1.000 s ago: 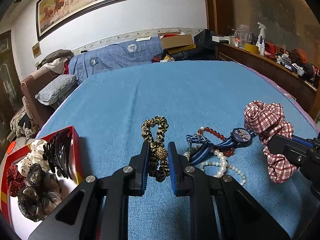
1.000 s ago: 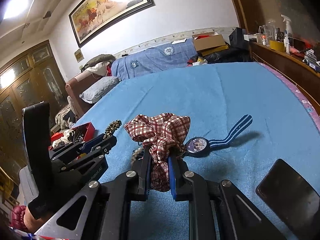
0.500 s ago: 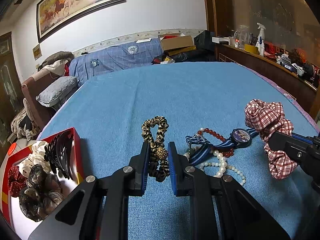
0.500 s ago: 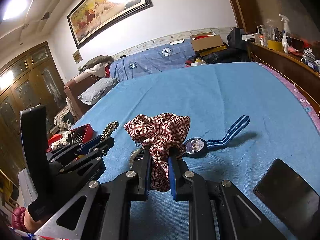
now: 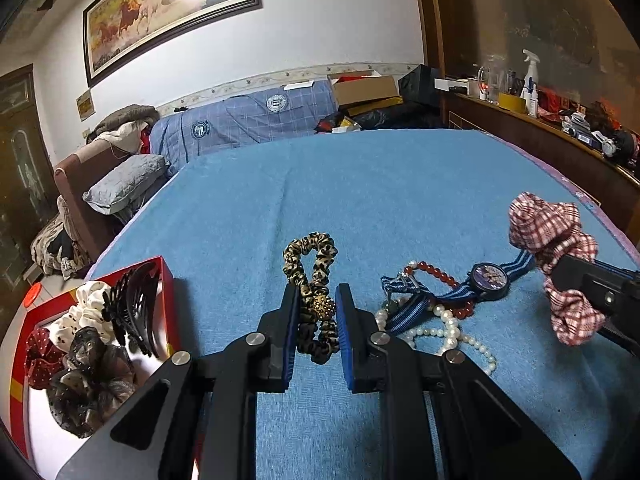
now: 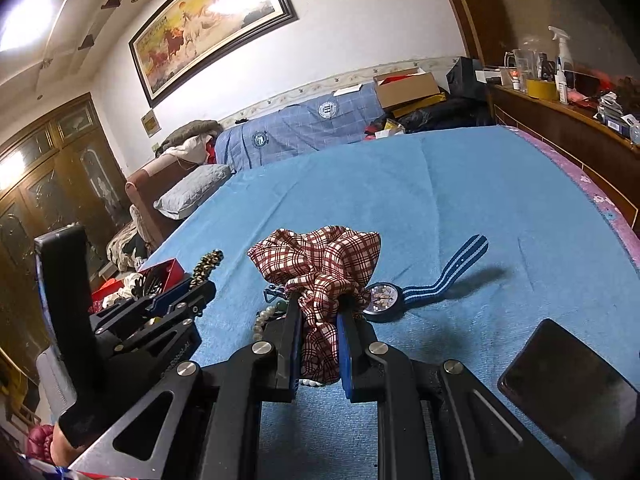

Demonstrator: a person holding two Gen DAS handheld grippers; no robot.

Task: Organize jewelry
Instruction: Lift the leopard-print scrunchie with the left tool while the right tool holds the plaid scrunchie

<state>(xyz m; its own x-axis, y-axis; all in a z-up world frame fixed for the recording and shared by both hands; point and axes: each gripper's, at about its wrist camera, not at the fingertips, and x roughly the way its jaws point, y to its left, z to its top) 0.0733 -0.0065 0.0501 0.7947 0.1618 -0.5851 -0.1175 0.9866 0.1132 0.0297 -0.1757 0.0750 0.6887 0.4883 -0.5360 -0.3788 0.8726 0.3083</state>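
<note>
My left gripper pinches the near end of a leopard-print scrunchie; its long loop points straight away from me over the blue bedspread. My right gripper clamps a red plaid scrunchie, bunched upward. A red box sits at the bedspread's left edge.

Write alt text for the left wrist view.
The left gripper is shut on a leopard-print scrunchie over a blue bedspread. A red box of hair accessories sits left; watch and pearls lie right.
</note>
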